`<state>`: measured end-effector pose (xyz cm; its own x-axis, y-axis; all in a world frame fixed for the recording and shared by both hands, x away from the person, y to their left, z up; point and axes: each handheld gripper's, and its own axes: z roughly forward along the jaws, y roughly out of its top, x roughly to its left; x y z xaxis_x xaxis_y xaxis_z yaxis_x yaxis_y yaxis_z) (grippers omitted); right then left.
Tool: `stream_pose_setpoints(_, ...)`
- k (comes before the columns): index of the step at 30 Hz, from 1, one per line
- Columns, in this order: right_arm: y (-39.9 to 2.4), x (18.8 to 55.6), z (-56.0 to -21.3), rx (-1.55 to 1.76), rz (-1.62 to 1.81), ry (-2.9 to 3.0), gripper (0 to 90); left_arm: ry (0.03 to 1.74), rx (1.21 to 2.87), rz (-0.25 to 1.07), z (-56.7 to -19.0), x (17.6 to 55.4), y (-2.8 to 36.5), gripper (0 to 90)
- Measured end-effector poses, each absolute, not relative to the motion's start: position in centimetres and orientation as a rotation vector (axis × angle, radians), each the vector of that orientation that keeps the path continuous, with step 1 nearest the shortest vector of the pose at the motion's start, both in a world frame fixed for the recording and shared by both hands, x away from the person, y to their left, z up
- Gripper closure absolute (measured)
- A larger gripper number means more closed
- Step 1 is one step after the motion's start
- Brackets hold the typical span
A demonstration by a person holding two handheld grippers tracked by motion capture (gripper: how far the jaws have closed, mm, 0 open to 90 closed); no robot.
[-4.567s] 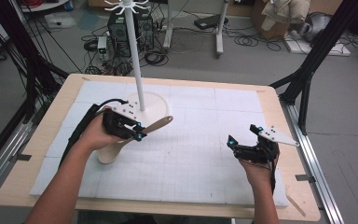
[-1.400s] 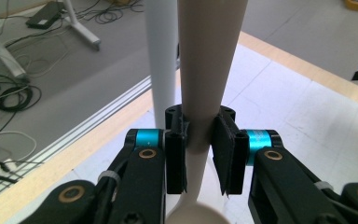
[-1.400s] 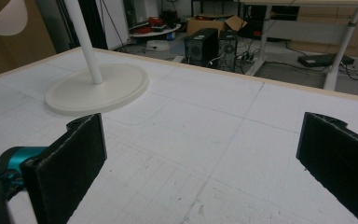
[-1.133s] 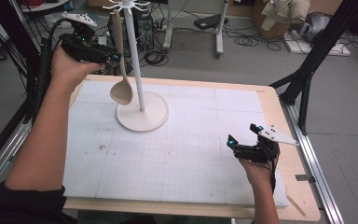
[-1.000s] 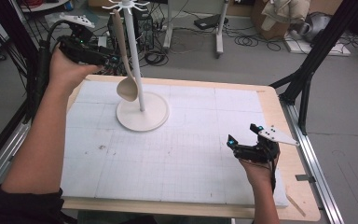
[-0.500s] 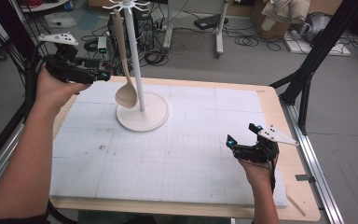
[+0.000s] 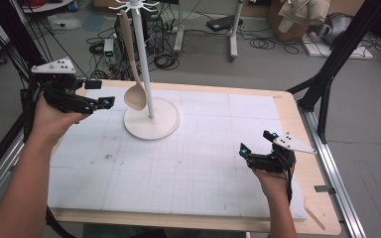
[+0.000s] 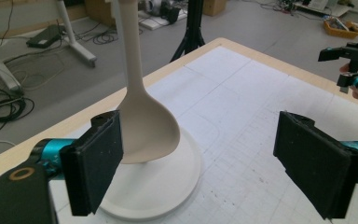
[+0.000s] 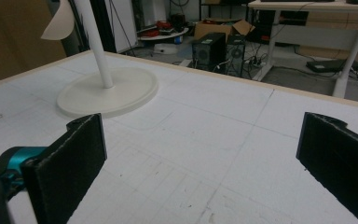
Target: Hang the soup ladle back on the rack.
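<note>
White gridded mat [image 7: 178, 168]; spoon [image 7: 131, 64] hangs on stand [image 7: 151, 119]; no legible writing.

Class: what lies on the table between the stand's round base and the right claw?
Nothing: bare white gridded mat runs from the base to the right claw, seen in the high view.

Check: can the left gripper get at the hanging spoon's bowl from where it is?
Probably yes. The left gripper is open, the spoon hangs just past one jaw, and nothing sits between them.
</note>
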<state>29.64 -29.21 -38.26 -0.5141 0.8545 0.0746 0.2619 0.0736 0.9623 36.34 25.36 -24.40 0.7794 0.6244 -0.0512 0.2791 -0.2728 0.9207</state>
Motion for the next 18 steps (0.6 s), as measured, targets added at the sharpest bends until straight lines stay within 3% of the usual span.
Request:
stream_pose_setpoints(4, -29.2, 29.8, -38.1, 1.109, 1.466, 1.828, 0.4, 0.681, 1.858, 0.394, -26.4, 35.2, 25.5, 8.4)
stream_pose_setpoints(18, -29.1, 29.5, -37.8, 1.093, 1.451, 1.839, 0.4, 0.636, 1.781, 0.347, -30.7, 33.5, 25.4, 5.0)
